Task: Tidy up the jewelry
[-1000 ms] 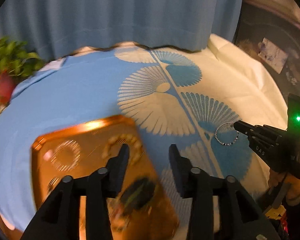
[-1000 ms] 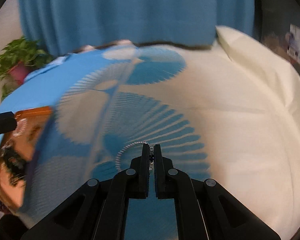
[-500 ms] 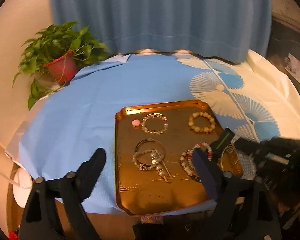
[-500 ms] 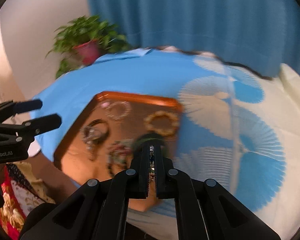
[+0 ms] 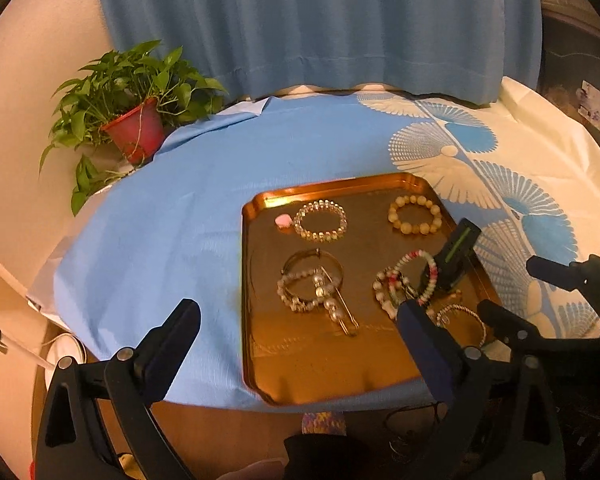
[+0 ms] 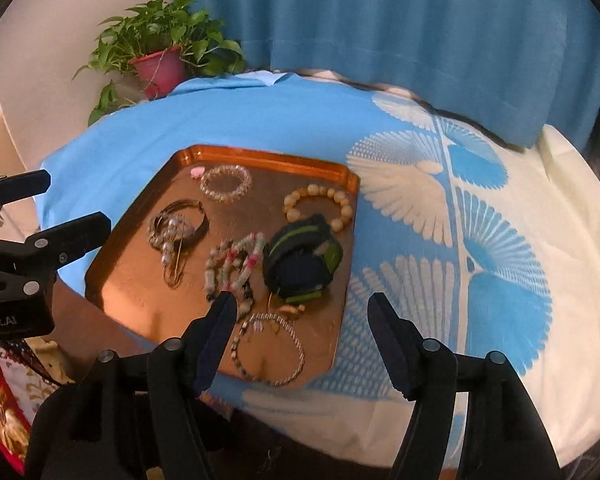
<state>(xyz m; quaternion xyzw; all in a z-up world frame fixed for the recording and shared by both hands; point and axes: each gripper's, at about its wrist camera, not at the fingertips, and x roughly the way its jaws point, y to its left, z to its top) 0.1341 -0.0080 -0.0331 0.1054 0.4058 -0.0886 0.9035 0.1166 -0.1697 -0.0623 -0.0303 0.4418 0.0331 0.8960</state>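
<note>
shiny copper tray (image 6: 342,184) on blue cloth (image 6: 140,136) holds beaded bracelets, a black-green watch (image 6: 302,258); thin silver chain bracelet (image 6: 270,350) lies at its near right corner. right gripper (image 6: 300,314) jaws just opened, empty; left gripper (image 5: 298,322) spread wide.

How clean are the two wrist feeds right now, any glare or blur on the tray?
Left wrist: sharp, with warm glare along the copper tray far rim and strong fisheye bending at the edges. Right wrist: slightly softer, the beaded bracelets a little smeared, dark vignette in the corners.
</note>
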